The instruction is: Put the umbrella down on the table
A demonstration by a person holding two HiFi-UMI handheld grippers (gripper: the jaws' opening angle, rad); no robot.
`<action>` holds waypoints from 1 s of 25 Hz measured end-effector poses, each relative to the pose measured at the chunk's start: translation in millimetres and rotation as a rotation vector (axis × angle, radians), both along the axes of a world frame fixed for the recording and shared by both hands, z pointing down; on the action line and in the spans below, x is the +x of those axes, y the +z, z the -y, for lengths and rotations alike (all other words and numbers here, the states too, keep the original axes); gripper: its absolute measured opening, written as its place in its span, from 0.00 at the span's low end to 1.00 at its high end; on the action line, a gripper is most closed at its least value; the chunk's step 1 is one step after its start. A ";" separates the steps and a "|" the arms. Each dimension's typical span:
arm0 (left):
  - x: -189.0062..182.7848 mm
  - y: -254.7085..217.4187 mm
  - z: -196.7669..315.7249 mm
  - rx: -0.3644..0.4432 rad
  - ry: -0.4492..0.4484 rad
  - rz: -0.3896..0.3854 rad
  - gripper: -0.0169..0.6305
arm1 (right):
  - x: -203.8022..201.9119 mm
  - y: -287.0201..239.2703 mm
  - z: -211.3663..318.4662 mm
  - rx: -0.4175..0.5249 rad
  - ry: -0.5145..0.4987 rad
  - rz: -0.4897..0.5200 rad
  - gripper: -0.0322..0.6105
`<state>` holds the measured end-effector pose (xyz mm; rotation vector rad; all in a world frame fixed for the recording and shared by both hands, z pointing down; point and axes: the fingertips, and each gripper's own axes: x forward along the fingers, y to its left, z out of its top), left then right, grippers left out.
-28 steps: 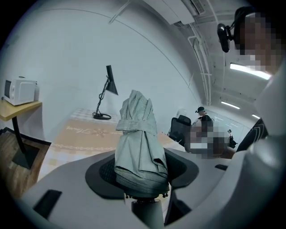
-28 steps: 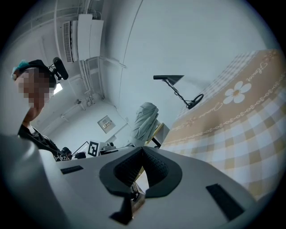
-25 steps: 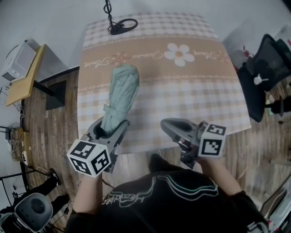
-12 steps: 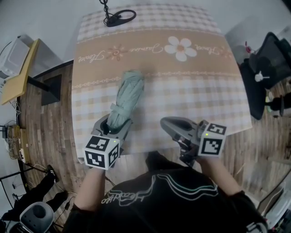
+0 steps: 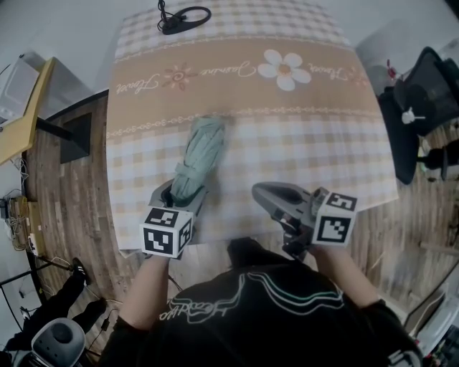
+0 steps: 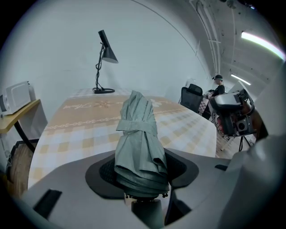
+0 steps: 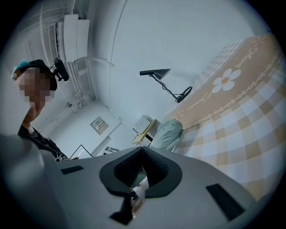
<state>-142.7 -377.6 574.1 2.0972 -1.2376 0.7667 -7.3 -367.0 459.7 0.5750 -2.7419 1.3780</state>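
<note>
Since a second ago your left gripper [image 5: 178,199] has come down toward the table [image 5: 315,150], jaws clamped on the near end of the folded umbrella [image 5: 199,154]. The umbrella slants away low over the checked cloth. Just beside it, your right gripper [image 5: 262,193] hovers with its jaws together, empty. A lamp [image 5: 178,13] stands at the far edge.

Umbrella [image 5: 199,152] in the left gripper [image 5: 182,193], over the table [image 5: 323,143] left of centre; lamp [image 5: 188,16] at the far edge
</note>
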 end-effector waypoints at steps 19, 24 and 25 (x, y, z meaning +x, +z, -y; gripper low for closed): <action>2.3 39.1 -7.9 -0.098 -0.001 0.045 0.40 | -1.7 12.9 -7.4 -0.032 0.019 -0.008 0.07; 5.3 46.3 -10.4 -0.166 0.009 0.017 0.44 | -7.8 12.1 -13.2 -0.030 0.004 -0.002 0.07; 5.6 46.5 -10.6 -0.163 0.011 0.021 0.44 | -8.9 11.4 -14.3 -0.029 0.001 -0.001 0.07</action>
